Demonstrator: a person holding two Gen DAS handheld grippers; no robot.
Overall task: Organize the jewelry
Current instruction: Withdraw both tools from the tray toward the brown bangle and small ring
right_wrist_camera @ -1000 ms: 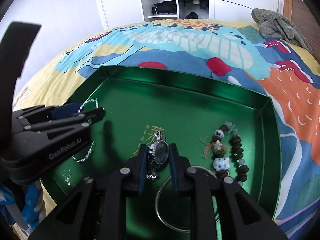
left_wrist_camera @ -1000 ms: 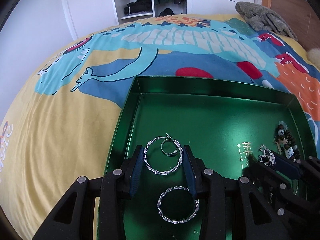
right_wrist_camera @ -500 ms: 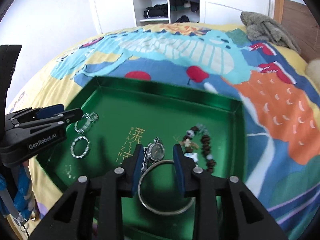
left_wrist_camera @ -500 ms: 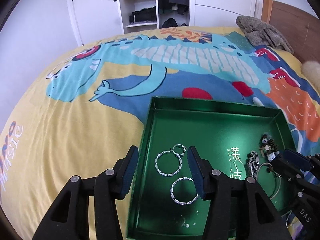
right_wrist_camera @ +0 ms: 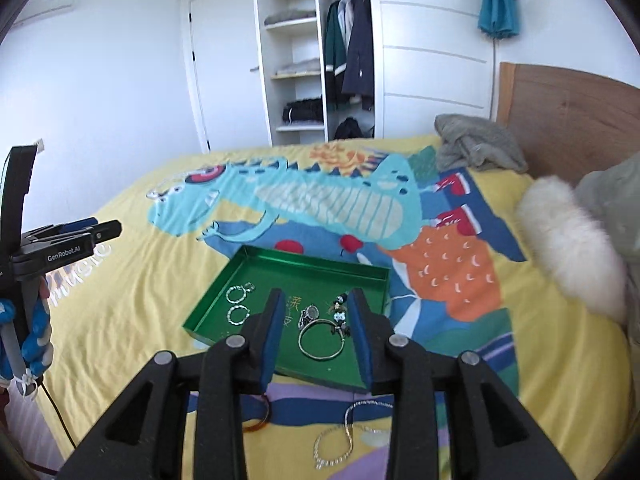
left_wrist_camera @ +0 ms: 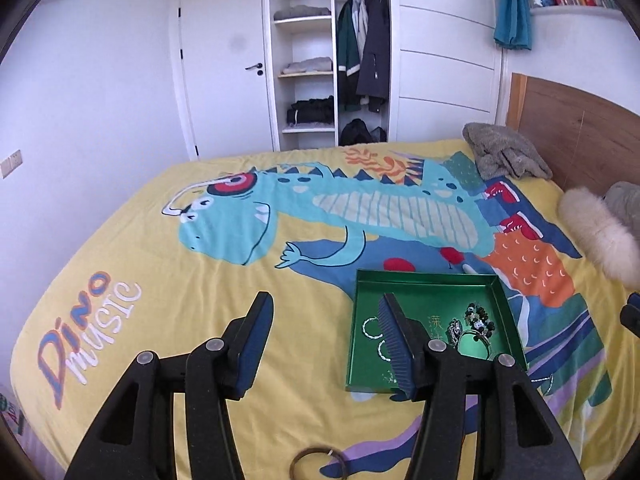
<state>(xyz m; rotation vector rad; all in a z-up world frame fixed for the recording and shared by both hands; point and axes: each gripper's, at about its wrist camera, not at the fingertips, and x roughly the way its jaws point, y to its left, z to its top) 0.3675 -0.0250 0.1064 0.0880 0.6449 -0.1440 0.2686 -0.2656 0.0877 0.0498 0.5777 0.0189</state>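
A green tray (left_wrist_camera: 428,282) (right_wrist_camera: 308,262) lies on the dinosaur bedspread. In it are silver twisted hoop earrings (right_wrist_camera: 237,314) (left_wrist_camera: 372,328), a watch (right_wrist_camera: 310,313), a silver bangle (right_wrist_camera: 322,344) and a bead bracelet (right_wrist_camera: 340,312). A silver chain (right_wrist_camera: 340,446) and an amber ring (right_wrist_camera: 258,424) (left_wrist_camera: 318,462) lie on the bedspread in front of the tray. My left gripper (left_wrist_camera: 326,312) is open and empty, high above the bed, left of the tray. My right gripper (right_wrist_camera: 316,300) is open and empty, raised over the tray's near side.
A grey fleece (left_wrist_camera: 504,152) and fluffy white and grey pillows (right_wrist_camera: 568,236) lie by the wooden headboard (left_wrist_camera: 580,128) on the right. An open wardrobe (left_wrist_camera: 328,56) and a door stand behind the bed. The left gripper's body (right_wrist_camera: 60,248) shows at the left edge.
Both grippers have pulled up and back from the tray and opened wider. The hoops and the watch stay in the tray. The chain and amber ring have come into view.
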